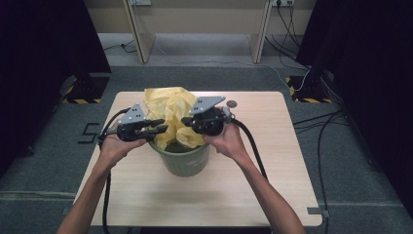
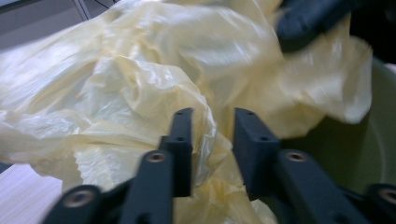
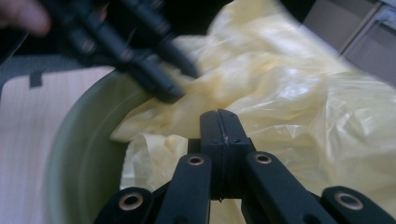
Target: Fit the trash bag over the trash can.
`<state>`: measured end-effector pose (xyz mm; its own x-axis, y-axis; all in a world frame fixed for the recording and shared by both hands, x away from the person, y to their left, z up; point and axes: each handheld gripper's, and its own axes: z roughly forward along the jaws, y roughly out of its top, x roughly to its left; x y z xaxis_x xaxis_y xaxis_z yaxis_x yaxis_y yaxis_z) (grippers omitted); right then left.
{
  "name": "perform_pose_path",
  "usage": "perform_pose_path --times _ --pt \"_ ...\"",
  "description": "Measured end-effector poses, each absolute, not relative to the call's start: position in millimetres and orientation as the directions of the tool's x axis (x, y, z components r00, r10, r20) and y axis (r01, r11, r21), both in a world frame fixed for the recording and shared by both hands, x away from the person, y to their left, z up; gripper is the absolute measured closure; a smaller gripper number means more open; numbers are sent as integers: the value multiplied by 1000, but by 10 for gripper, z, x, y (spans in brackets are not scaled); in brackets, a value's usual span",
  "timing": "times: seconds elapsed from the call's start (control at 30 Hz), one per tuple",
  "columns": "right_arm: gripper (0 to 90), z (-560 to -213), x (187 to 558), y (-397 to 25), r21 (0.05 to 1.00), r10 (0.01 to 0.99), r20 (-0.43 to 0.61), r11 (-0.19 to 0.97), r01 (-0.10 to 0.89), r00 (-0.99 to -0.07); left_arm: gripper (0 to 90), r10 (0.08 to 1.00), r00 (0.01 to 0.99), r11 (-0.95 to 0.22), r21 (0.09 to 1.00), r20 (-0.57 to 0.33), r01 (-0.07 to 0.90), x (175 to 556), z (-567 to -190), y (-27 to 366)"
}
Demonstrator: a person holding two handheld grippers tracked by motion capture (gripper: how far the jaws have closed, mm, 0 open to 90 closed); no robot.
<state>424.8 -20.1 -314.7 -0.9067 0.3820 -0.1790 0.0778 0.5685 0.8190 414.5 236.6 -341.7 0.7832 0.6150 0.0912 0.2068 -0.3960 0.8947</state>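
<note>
A crumpled yellow plastic bag rises out of a green round bin in the middle of the table. My left gripper is at the bag's left side, over the bin's rim. In the left gripper view its jaws stand open with folds of the bag between them, and the bin's inner wall is at the right. My right gripper faces it from the right. Its jaws are pressed together at the bag's edge, above the bin's rim.
The wooden table has bare room all around the bin. A small dark round disc lies near its far edge. Cables trail from both grippers off the near side. Black stands and floor cables flank the table.
</note>
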Motion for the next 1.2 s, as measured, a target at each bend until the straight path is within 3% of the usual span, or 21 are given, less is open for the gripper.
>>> perform_pose_path --times 0.17,0.33,0.37,0.43,0.5,0.57,0.63,0.77,0.9,0.97,1.03,1.1,1.2 --pt "900 -3236 4139 -218 811 366 -174 579 78 -914 471 671 737 -328 924 81 197 4181 -3241 2445" --pt "900 -3287 4130 -224 809 354 -153 581 88 -923 401 675 737 -289 930 30 227 4343 -3135 2337" --pt "900 -3296 4130 -222 809 350 -147 581 91 -925 416 666 745 -307 924 37 229 4378 -3135 2292" --pt "900 -3317 4133 -219 808 346 -136 580 99 -928 582 646 758 -394 890 91 229 4460 -3176 2199" --pt "891 -3326 4132 -223 809 348 -135 579 100 -928 706 628 773 -443 858 88 261 4540 -3266 2142" --pt "807 -3309 4120 -250 816 356 -125 567 108 -926 769 629 772 -469 838 94 280 4574 -3353 2128" --pt "648 -3253 4081 -311 833 392 -120 540 122 -912 795 634 767 -485 825 103 290 4565 -3413 2142" --pt "483 -3018 4018 -473 875 481 -162 474 101 -861 803 633 768 -490 820 100 296 4526 -3444 2193" --pt "340 -2803 4117 -592 886 579 -152 439 149 -801 795 627 773 -485 824 94 293 4502 -3432 2219" --pt "374 -2817 4235 -582 870 585 -150 461 174 -797 775 635 768 -459 839 79 293 4497 -3414 2236" --pt "634 -2905 4324 -551 855 541 -136 487 178 -830 704 649 759 -414 862 55 292 4481 -3377 2268" --pt "775 -3011 4328 -492 846 476 -118 507 162 -872 608 663 748 -363 885 26 291 4464 -3322 2306" --pt "874 -3126 4221 -361 837 404 -135 536 114 -904 465 684 729 -268 918 -31 291 4454 -3219 2333"
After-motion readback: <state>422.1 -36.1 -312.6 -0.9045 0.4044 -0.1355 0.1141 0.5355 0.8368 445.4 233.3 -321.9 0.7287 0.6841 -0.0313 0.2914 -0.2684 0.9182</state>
